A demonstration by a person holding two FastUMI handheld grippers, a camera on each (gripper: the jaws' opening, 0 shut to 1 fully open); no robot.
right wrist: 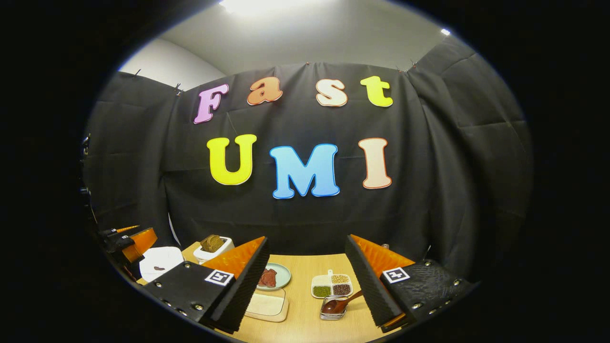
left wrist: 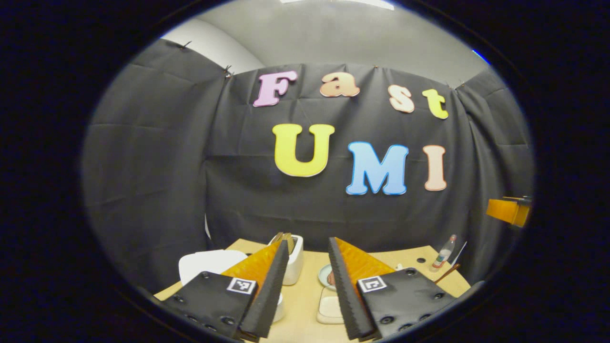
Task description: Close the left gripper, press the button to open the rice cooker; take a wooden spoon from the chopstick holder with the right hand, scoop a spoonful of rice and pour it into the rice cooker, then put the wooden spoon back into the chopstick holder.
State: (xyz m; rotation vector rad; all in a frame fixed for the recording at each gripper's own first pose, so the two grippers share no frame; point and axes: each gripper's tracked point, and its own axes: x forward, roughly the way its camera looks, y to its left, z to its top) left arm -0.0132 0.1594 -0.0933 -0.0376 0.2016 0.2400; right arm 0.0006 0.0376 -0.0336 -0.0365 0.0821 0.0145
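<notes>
The white rice cooker [left wrist: 209, 264] sits at the table's left end with its lid down; it also shows in the right gripper view [right wrist: 159, 262]. Beside it stands the white chopstick holder [left wrist: 294, 259] [right wrist: 212, 248] with wooden utensils [left wrist: 283, 236] poking out of its top. My left gripper [left wrist: 308, 247] hovers open above the table, pointing between the holder and a small plate, with nothing between its fingers. My right gripper [right wrist: 307, 247] is open too and holds nothing. The left gripper [right wrist: 128, 240] also appears far left in the right gripper view, over the cooker.
On the wooden table [right wrist: 305, 317] lie a plate of meat [right wrist: 271, 276], a divided dish of grains [right wrist: 332, 285], a small glass tub with a dark spoon [right wrist: 336, 305] and a pale tray [right wrist: 269, 302]. A small bottle [left wrist: 443, 252] stands at the far right.
</notes>
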